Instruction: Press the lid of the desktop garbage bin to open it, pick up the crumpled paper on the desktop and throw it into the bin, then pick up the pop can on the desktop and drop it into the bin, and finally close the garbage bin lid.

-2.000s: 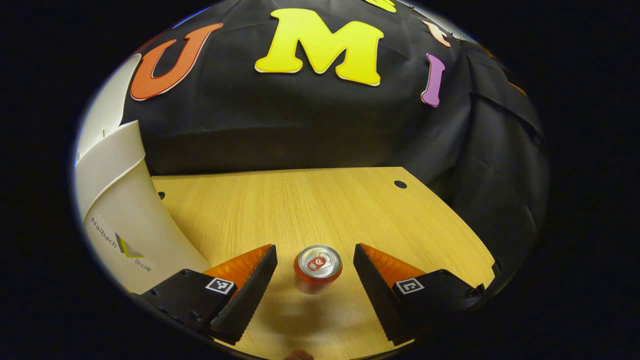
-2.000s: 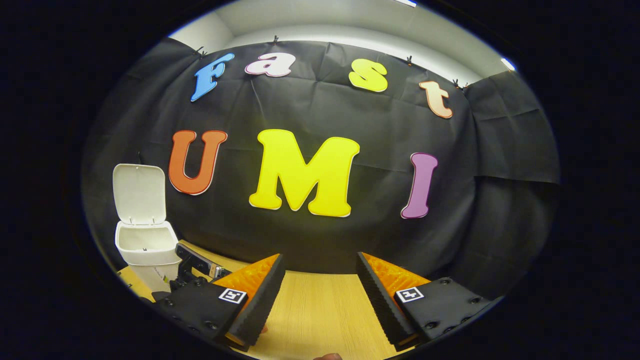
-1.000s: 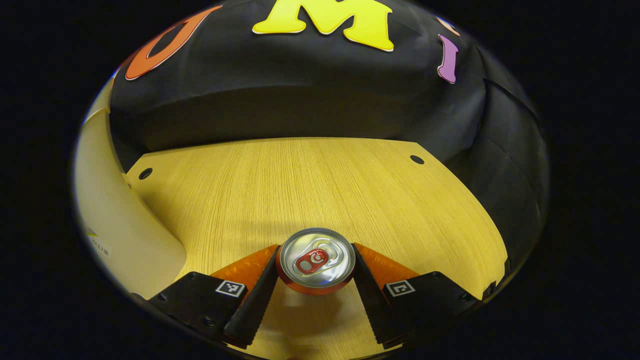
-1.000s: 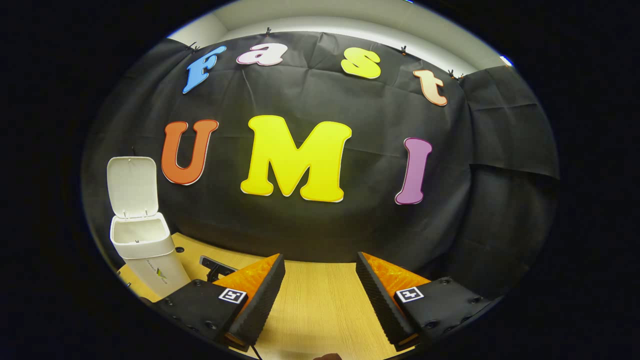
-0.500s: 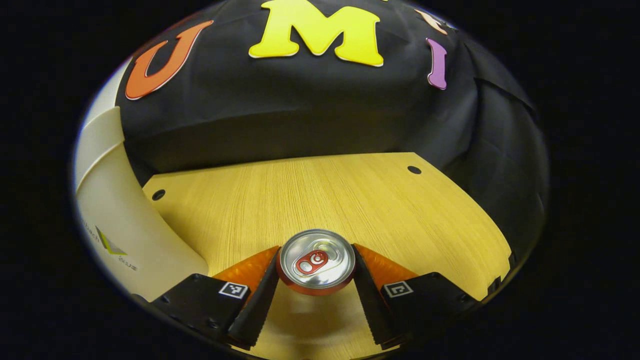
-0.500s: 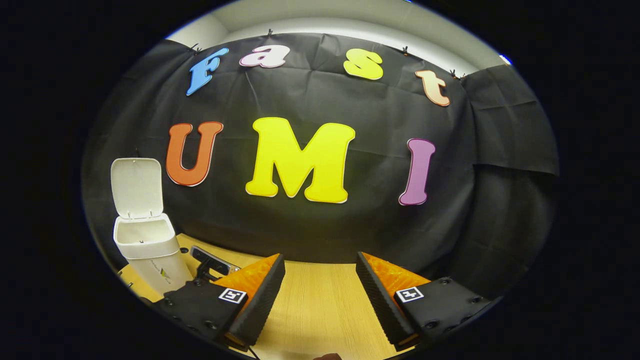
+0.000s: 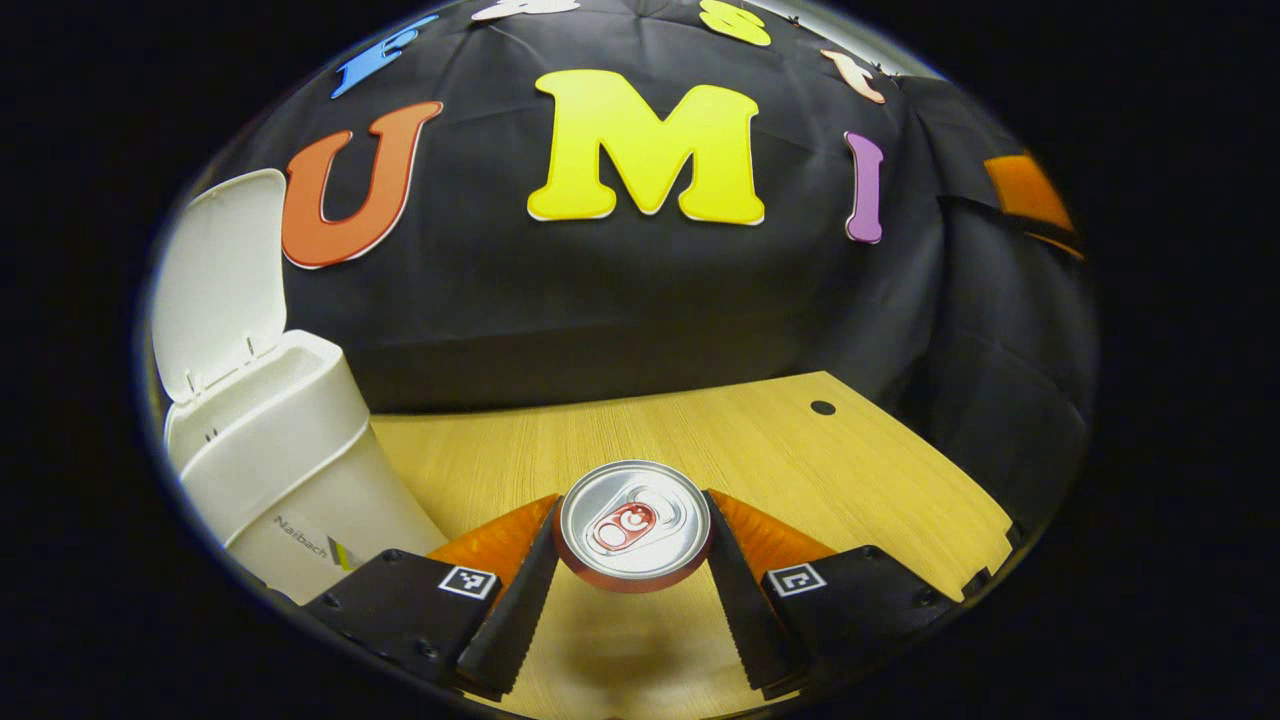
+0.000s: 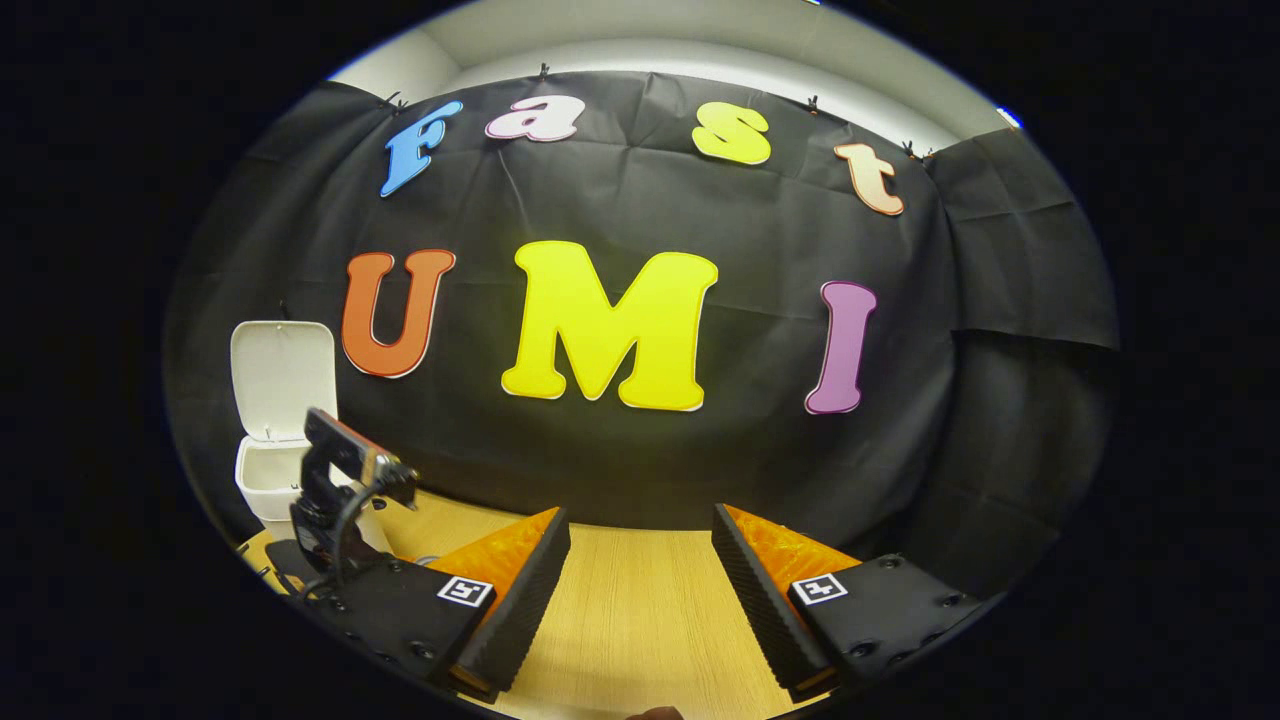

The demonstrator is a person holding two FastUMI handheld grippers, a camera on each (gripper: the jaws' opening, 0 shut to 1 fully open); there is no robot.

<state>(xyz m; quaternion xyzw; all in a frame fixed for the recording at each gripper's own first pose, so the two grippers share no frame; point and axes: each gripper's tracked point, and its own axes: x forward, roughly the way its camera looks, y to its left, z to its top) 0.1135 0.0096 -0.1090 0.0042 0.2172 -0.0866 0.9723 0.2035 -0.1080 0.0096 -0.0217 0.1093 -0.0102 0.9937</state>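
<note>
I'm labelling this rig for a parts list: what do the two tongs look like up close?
Both tongs, the left and the right, share one build: two wedge-shaped fingers with ridged, sawtooth inner faces, each set on a dark block with screw heads. Each block carries a small square black-and-white marker. In the right gripper view, the left tongs' body is dark, with a cable looping along it.

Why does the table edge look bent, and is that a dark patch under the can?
Left gripper view: the fisheye lens bows the table edge and leans the bin; a soft shadow lies beneath the can, whose silver top catches mild glare. Right gripper view: the same curving bends the booth wall, evenly lit, with sharp focus.
</note>
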